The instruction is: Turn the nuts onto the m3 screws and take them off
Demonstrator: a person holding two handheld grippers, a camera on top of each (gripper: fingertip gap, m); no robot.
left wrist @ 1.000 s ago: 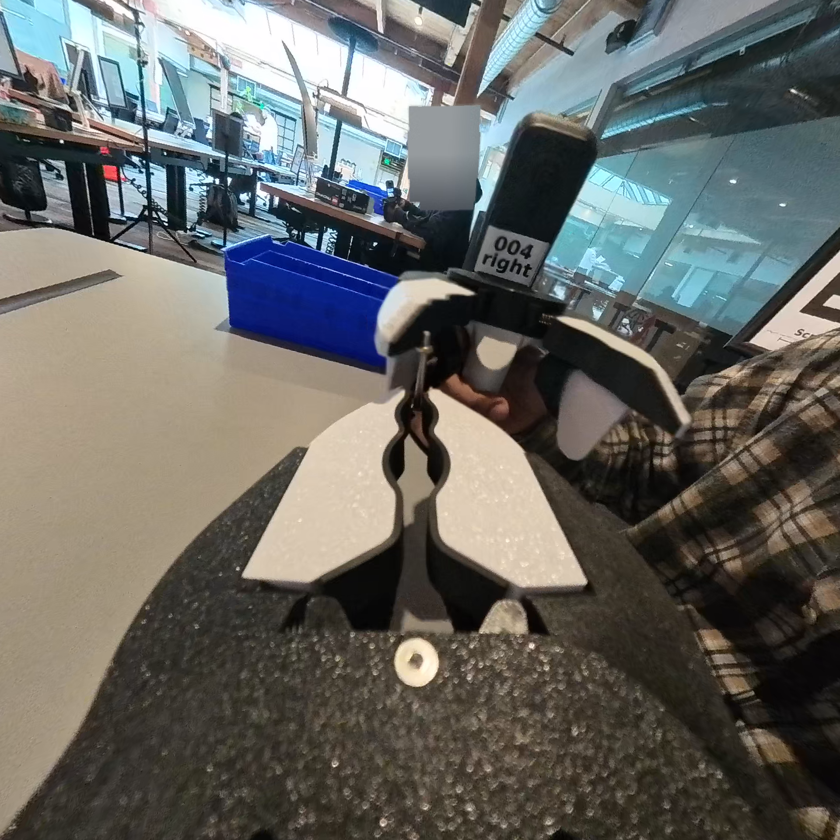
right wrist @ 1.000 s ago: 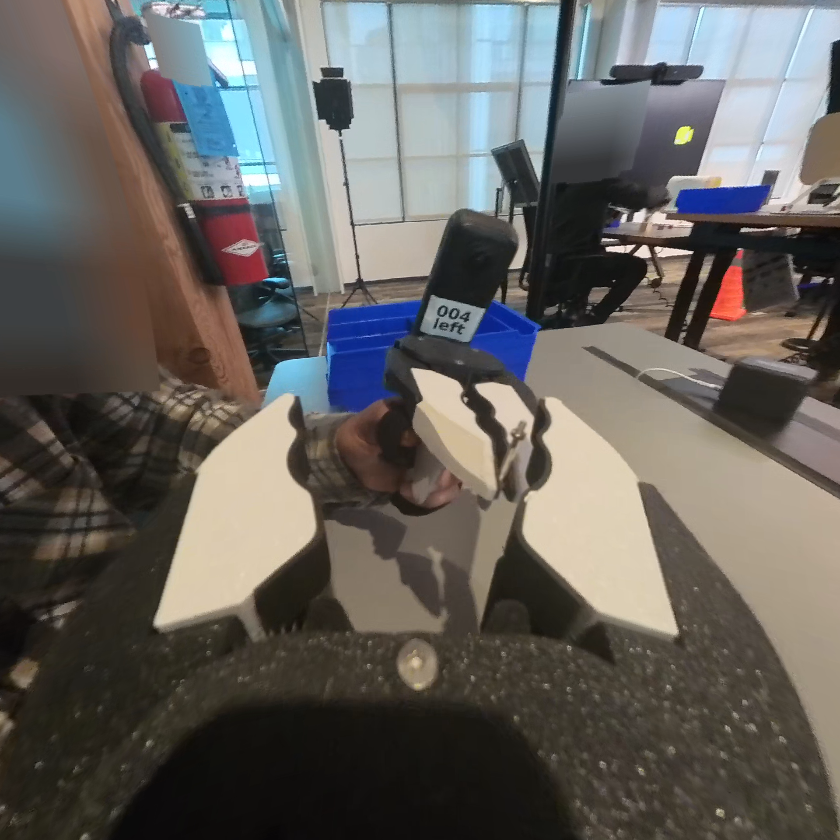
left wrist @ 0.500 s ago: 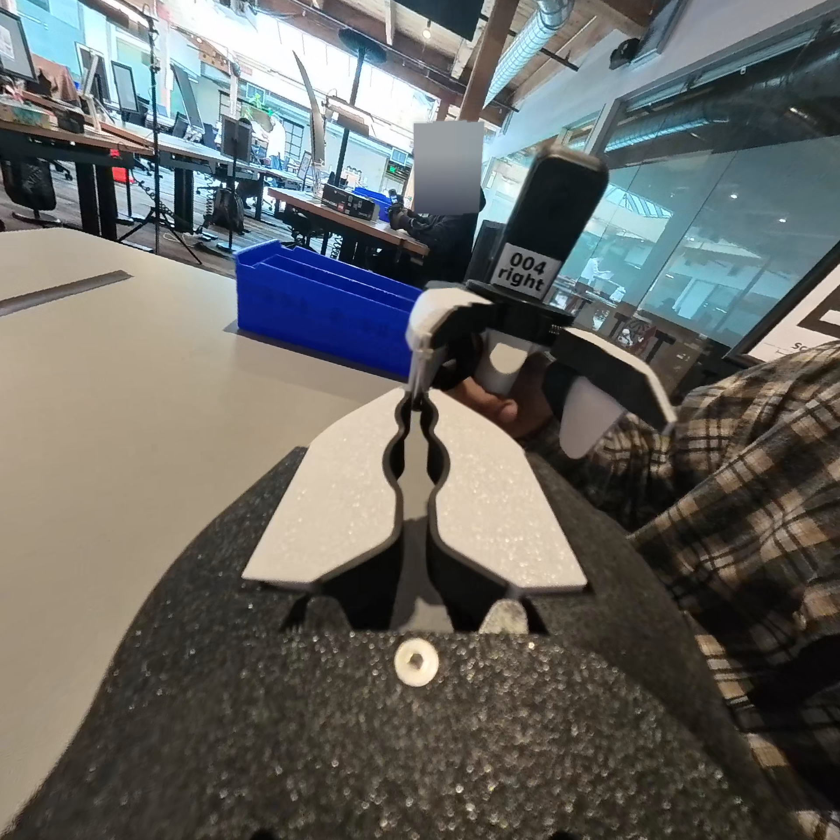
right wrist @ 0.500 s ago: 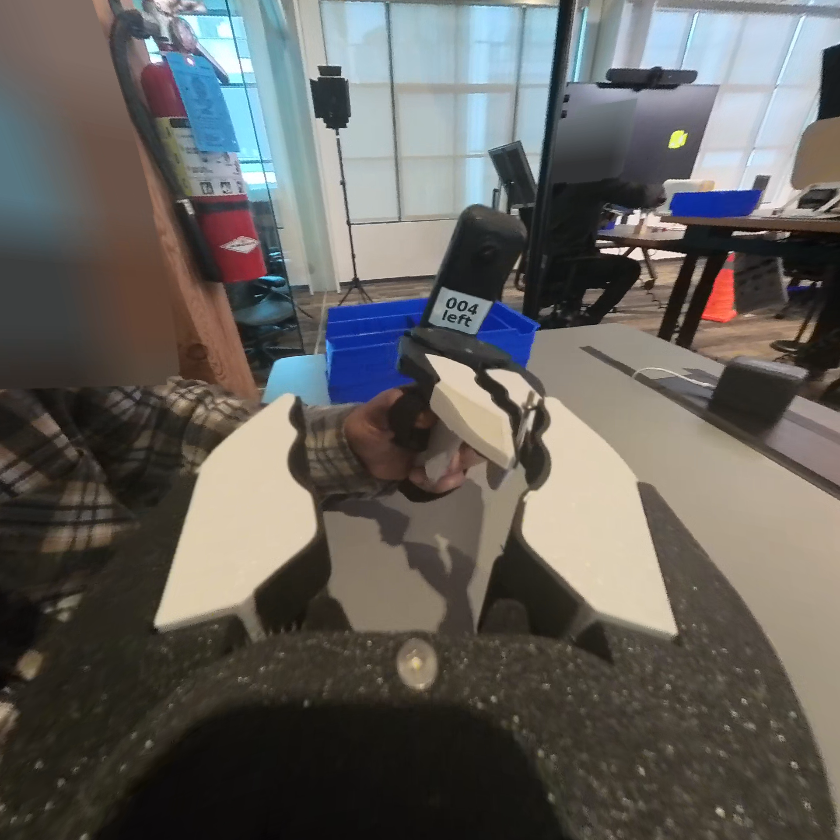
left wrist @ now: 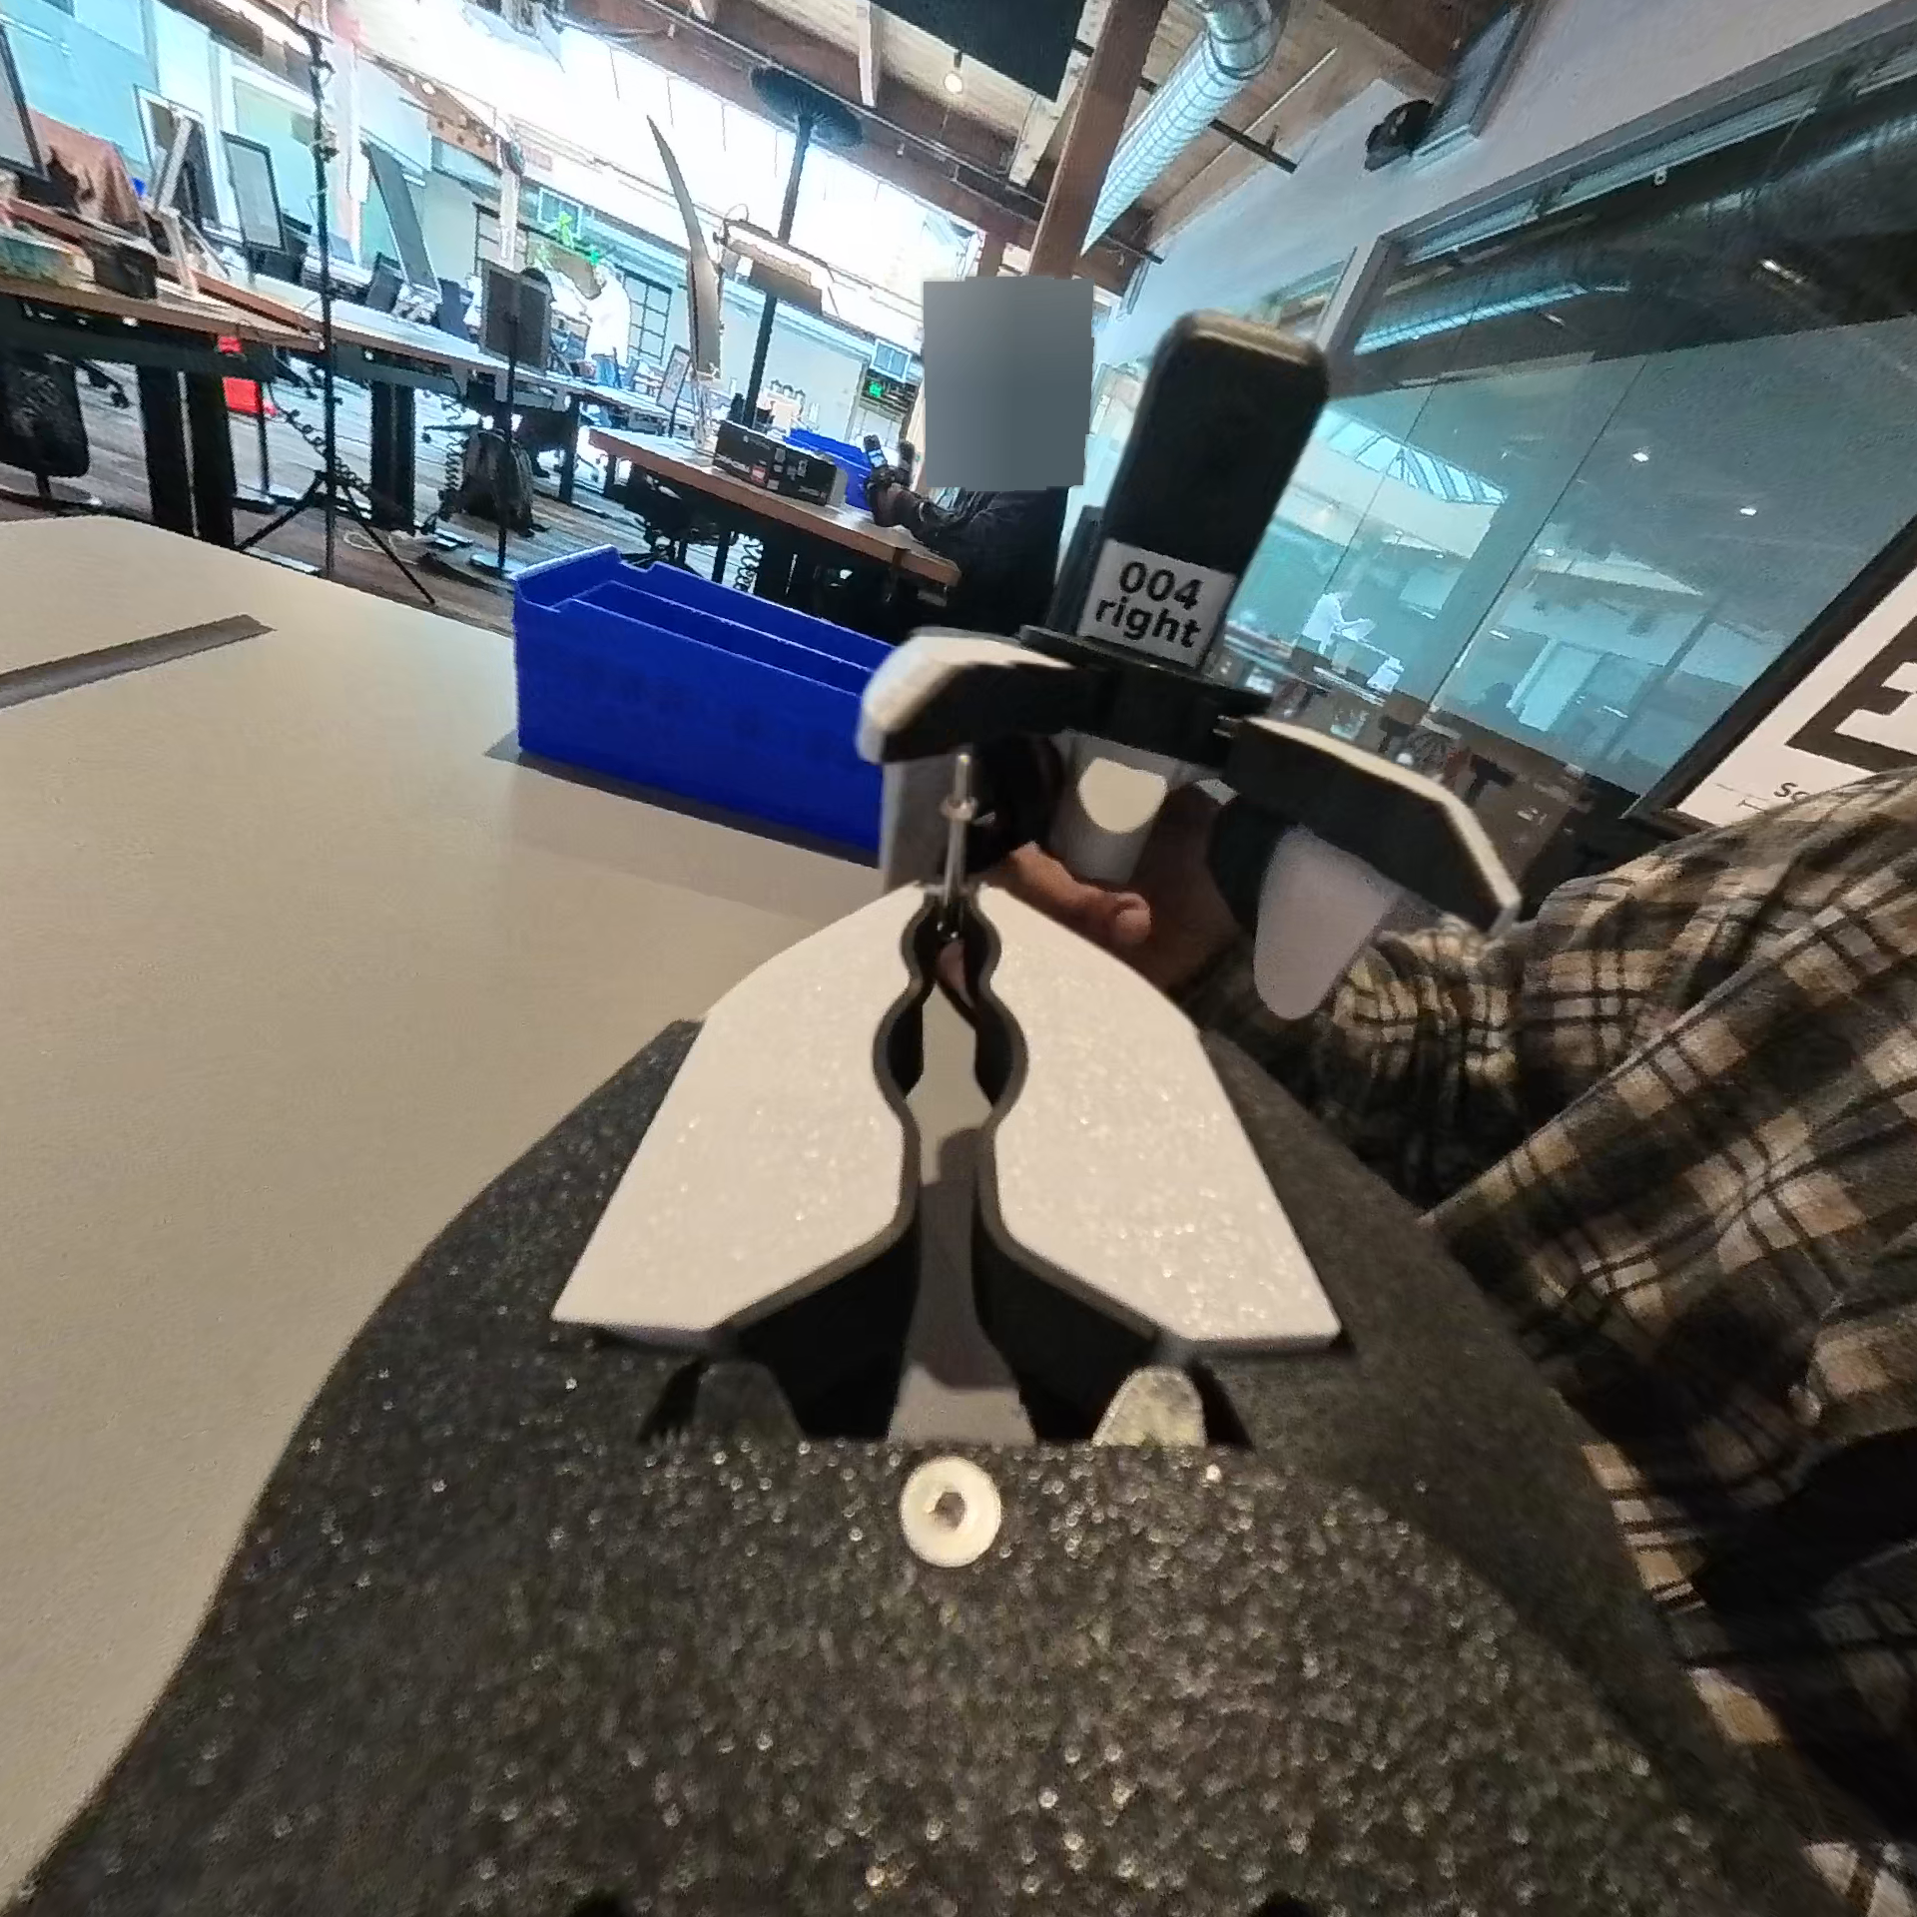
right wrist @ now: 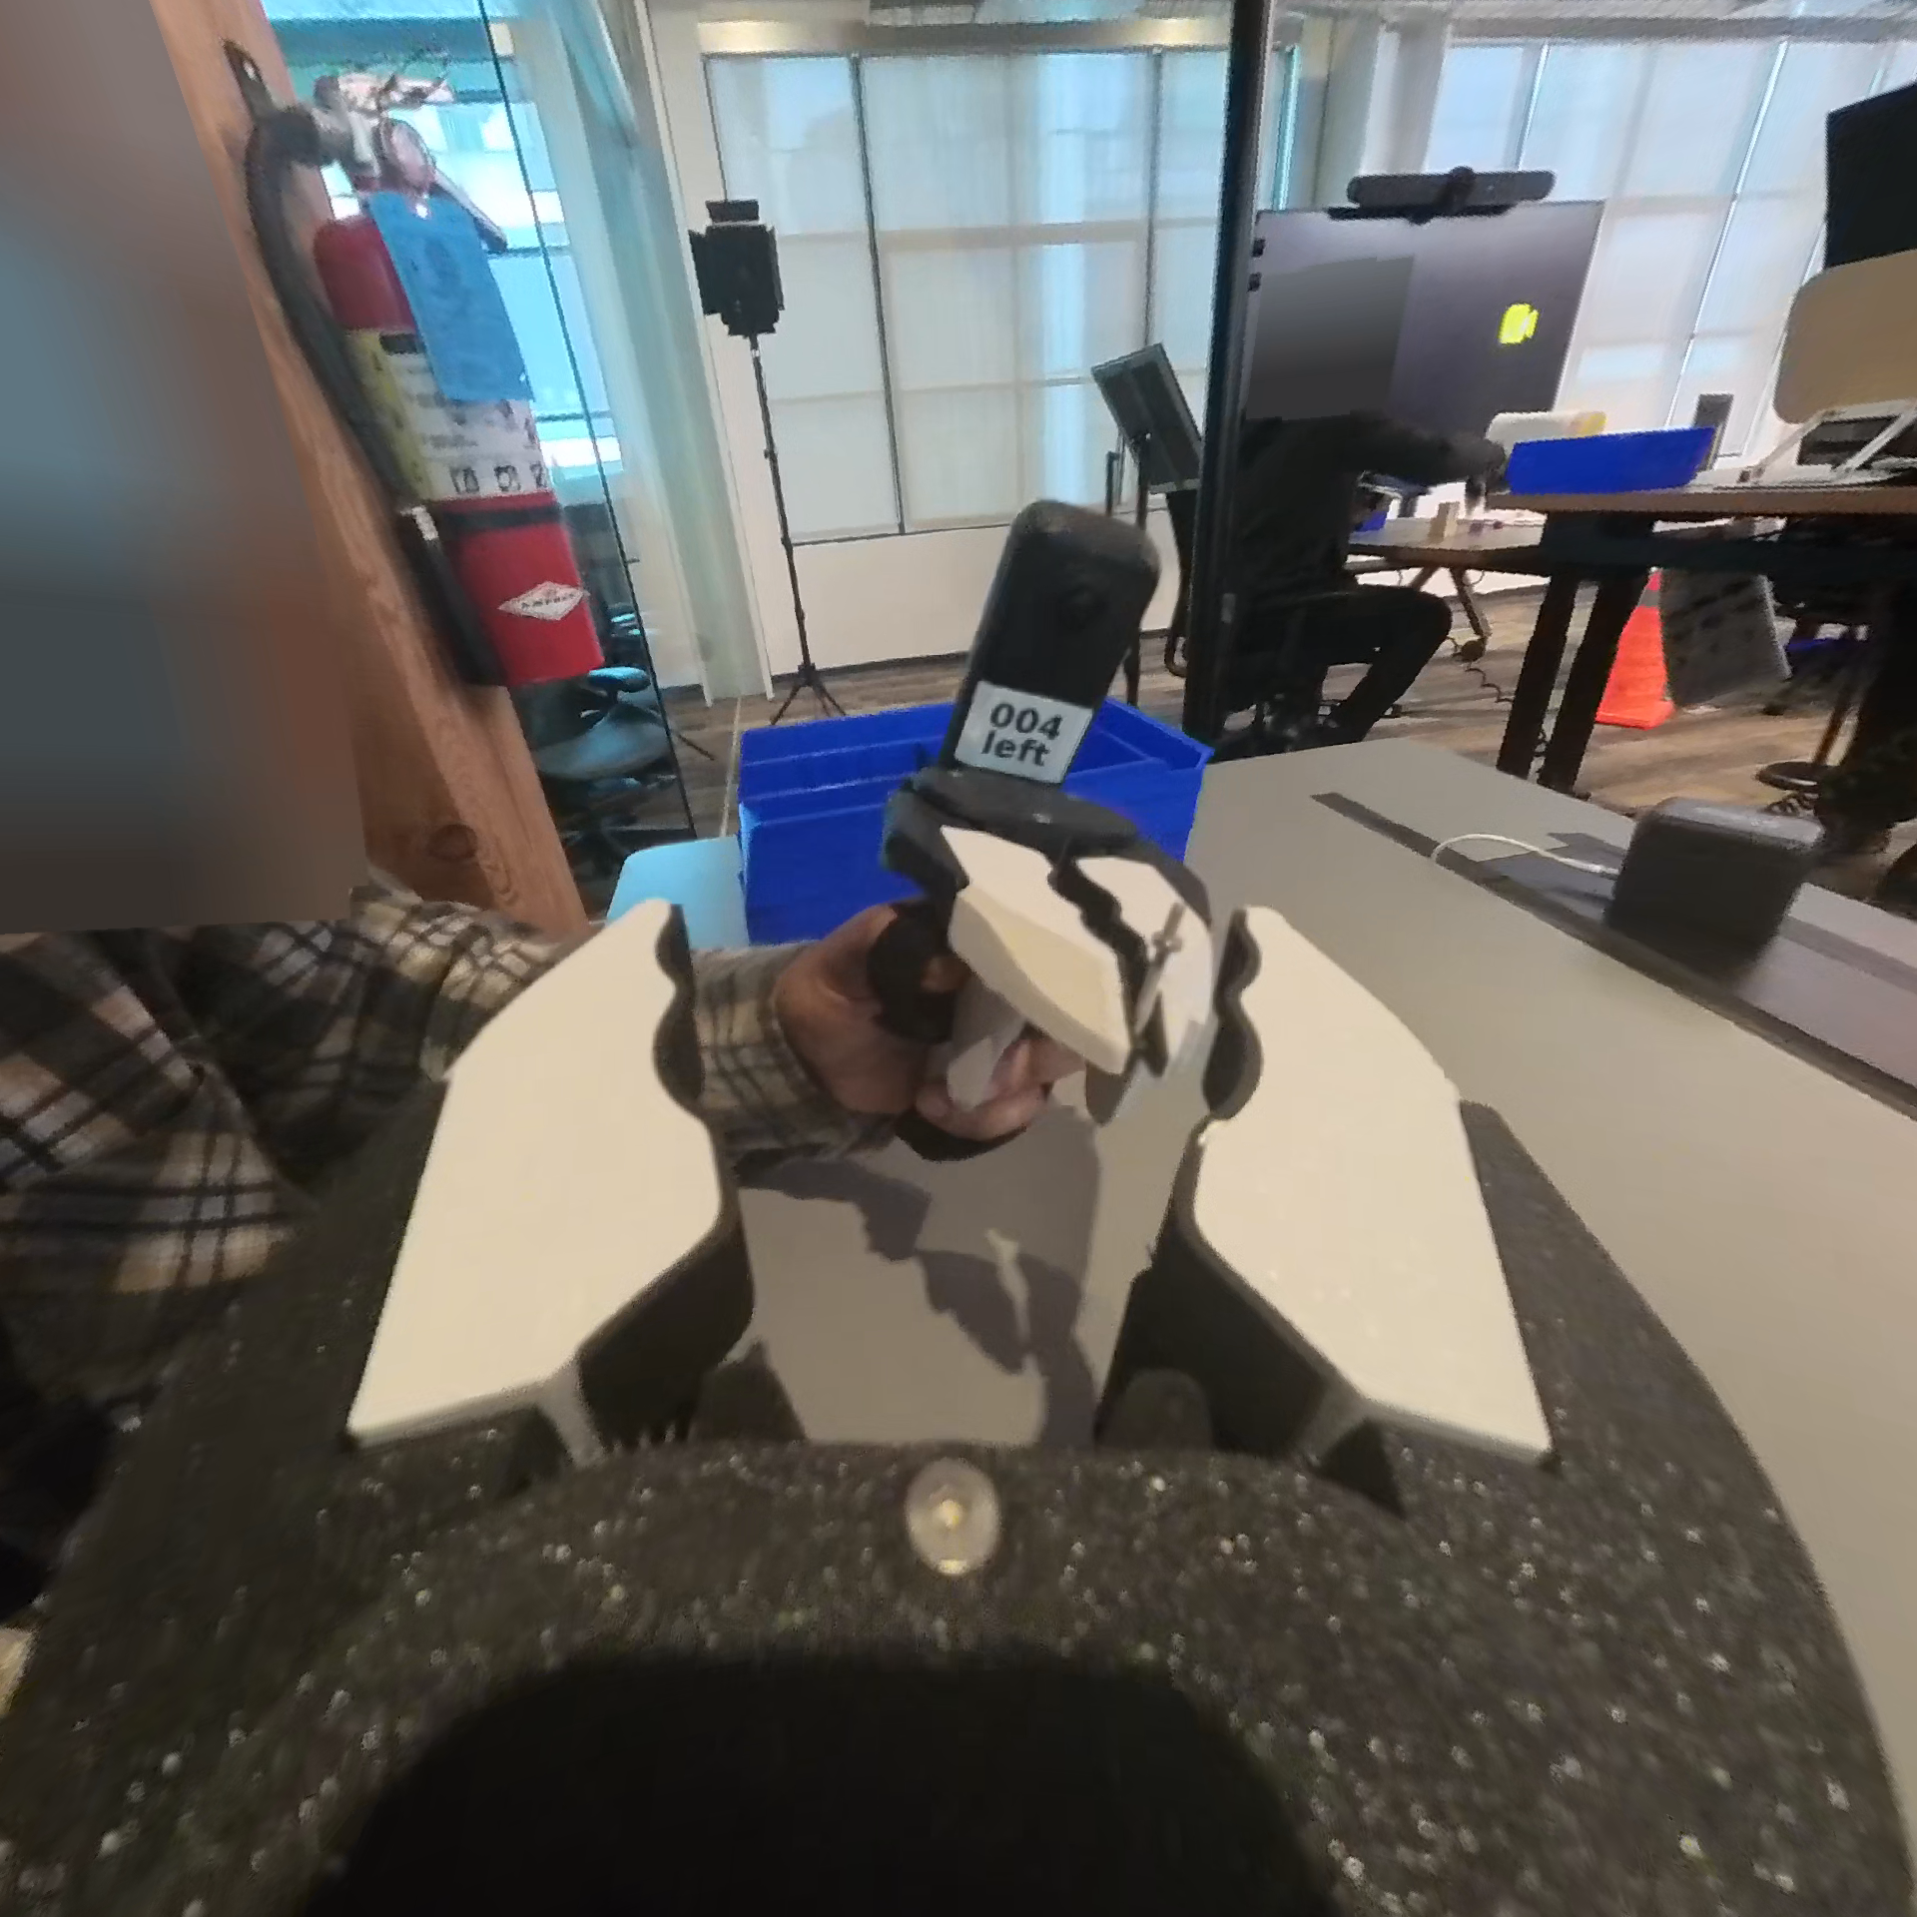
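L tool [left wrist: 949, 923] pinches screw [left wrist: 956, 830], R tool [right wrist: 954, 996] agape

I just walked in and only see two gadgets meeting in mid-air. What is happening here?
A person in a plaid shirt holds a two-finger gripper in each hand above a grey table. The left gripper is shut on a small screw that stands up from its tips. The right gripper is open, one finger beside the screw. A nut seems to sit on the shaft. A blue bin sits behind.
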